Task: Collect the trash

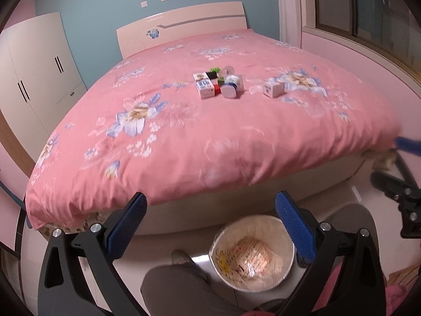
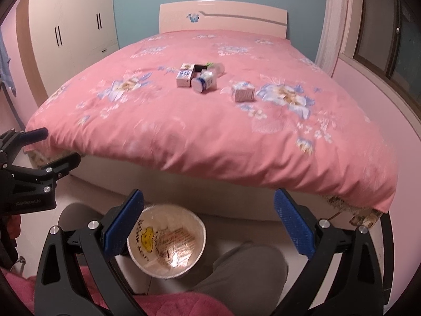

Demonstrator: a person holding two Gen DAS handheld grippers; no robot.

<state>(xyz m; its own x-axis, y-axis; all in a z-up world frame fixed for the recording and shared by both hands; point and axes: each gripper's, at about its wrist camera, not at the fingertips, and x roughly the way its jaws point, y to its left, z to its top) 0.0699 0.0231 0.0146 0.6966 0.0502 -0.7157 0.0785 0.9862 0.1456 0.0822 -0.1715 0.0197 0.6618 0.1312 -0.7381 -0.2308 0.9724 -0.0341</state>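
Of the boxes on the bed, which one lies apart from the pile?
The small white box, alone right of the jar; the taller pink-white box touches the pile.

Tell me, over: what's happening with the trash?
Both grippers, left and right, open, empty. Trash on bed. Bin below. Nothing blocking.

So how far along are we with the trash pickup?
Barely started, from what shows. Done: nothing clearly; the bin on the floor holds only its printed plastic liner. In hand: nothing; the left hand-held gripper and the right hand-held gripper are both open and empty, short of the bed. Left: the box, the jar, the small box and a few bits behind them.
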